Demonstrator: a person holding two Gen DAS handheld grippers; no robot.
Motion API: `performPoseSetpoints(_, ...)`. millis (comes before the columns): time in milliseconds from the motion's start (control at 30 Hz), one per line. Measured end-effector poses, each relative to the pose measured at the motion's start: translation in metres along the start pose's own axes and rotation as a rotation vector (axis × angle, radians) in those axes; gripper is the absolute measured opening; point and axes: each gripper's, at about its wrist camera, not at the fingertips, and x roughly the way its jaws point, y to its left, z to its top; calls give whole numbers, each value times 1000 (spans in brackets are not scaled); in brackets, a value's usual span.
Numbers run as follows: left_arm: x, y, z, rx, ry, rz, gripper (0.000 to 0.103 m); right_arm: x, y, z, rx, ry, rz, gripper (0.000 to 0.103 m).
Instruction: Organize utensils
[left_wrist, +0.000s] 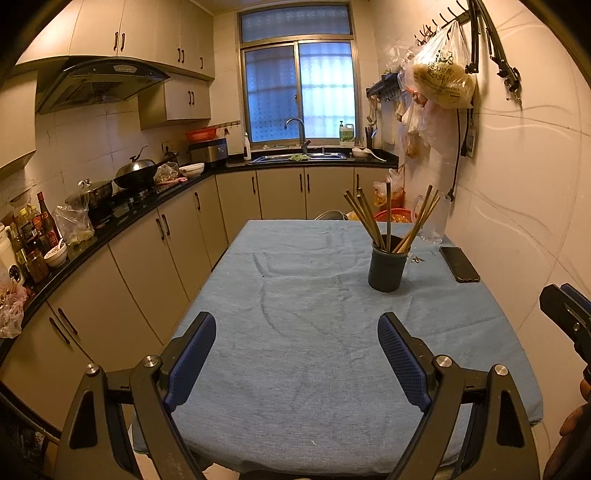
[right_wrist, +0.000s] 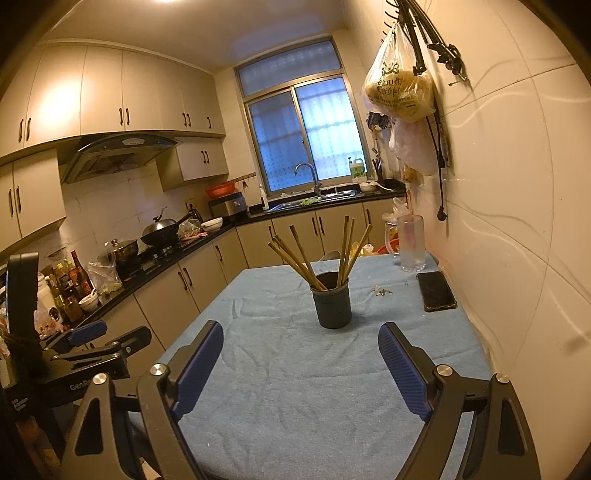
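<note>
A dark round utensil holder (left_wrist: 387, 266) stands upright on the blue tablecloth (left_wrist: 295, 332) toward the far right of the table, with several wooden chopsticks (left_wrist: 364, 216) fanned out in it. It also shows in the right wrist view (right_wrist: 331, 304), with its chopsticks (right_wrist: 303, 260). My left gripper (left_wrist: 296, 360) is open and empty, held above the near part of the table, well short of the holder. My right gripper (right_wrist: 301, 363) is open and empty, also short of the holder. The left gripper's body shows at the left edge of the right wrist view (right_wrist: 88, 343).
A black phone (left_wrist: 459, 264) lies by the right wall, with a glass mug (left_wrist: 435, 218) behind it and small scraps (left_wrist: 417, 259) beside the holder. Bags (left_wrist: 441, 75) hang on the wall. A cluttered kitchen counter (left_wrist: 92, 225) runs along the left.
</note>
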Motion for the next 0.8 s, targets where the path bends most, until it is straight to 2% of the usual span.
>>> performPoseSetpoints(267, -7, -3, 3, -4, -41, -17, 90, -4, 4, 0, -7, -25, -19, 88)
performPoseSetpoints(800, -6, -12, 0, 16, -40, -12, 90, -6, 0, 0, 1, -31, -25, 88)
